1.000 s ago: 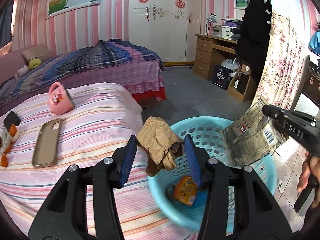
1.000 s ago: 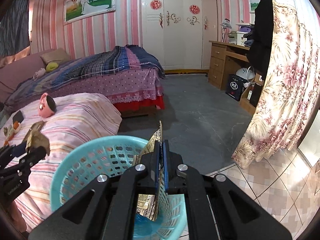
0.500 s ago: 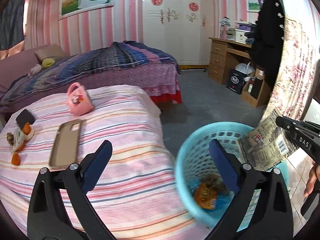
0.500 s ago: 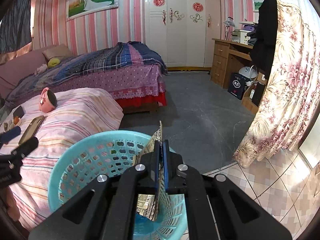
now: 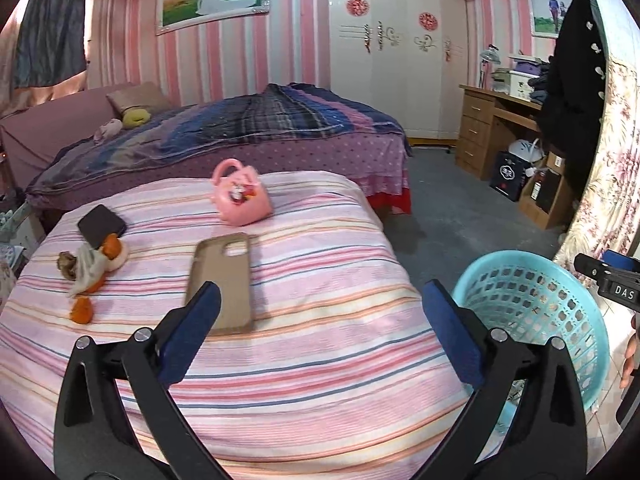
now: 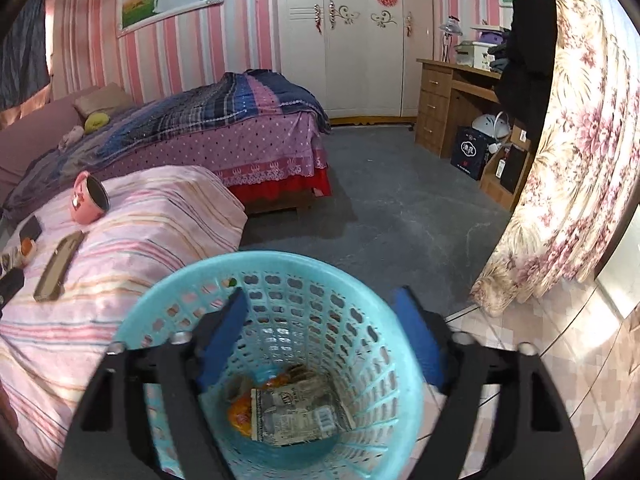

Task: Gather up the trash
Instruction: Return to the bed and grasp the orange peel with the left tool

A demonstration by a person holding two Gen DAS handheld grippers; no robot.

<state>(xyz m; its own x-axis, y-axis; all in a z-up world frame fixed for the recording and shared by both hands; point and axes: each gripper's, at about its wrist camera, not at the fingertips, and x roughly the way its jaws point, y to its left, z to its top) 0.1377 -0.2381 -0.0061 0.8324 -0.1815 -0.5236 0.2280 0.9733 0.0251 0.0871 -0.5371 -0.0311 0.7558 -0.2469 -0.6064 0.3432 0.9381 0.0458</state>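
A turquoise plastic basket (image 6: 280,280) stands on the floor beside the striped bed (image 5: 300,280); it also shows in the left wrist view (image 5: 532,300). Inside lie a printed wrapper (image 6: 300,416) and an orange wrapper (image 6: 240,412). My right gripper (image 6: 324,340) is open and empty above the basket mouth. My left gripper (image 5: 320,332) is open and empty over the bed. Orange peel pieces and crumpled tissue (image 5: 90,264) lie at the bed's left side.
On the bed lie a tan phone case (image 5: 222,276), a dark wallet (image 5: 100,226) and a pink toy bag (image 5: 240,196). A second bed (image 5: 240,132), a wooden desk (image 5: 496,128) and a floral curtain (image 6: 560,160) surround grey floor.
My right gripper opened and dropped the printed wrapper into the basket. My left gripper, open since releasing the brown paper, swung left from the basket to over the bed.
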